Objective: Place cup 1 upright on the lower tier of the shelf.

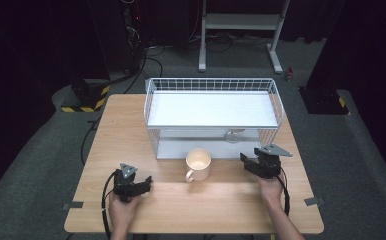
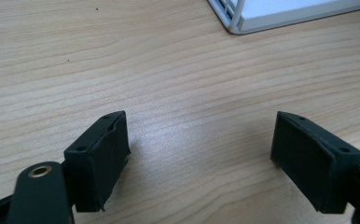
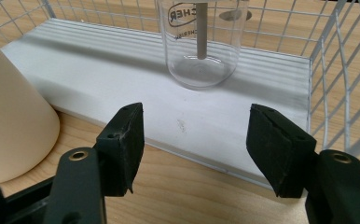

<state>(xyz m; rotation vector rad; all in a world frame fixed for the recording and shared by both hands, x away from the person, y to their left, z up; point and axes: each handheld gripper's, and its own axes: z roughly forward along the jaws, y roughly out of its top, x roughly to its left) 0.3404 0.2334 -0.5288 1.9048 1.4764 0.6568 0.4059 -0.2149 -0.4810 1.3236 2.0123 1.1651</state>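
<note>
High view: cream mug (image 1: pixel 198 164) upright on wooden table (image 1: pixel 131 125), before white wire rack (image 1: pixel 212 107), between left gripper (image 1: pixel 140 186) and right gripper (image 1: pixel 248 161).

Left gripper view: jaws apart over bare wood, nothing between.

Right gripper view: jaws apart, empty; clear beaker (image 3: pixel 201 42) ahead on lower shelf; mug at left.

Clear beaker (image 3: pixel 202 44) on white shelf (image 3: pixel 122 70) beyond parted, empty jaws; cream mug (image 3: pixel 10 116) leftward.

Cream mug (image 1: pixel 198 164), white wire rack (image 1: pixel 212 107), pale wood-grain table (image 1: pixel 131 125)
</note>
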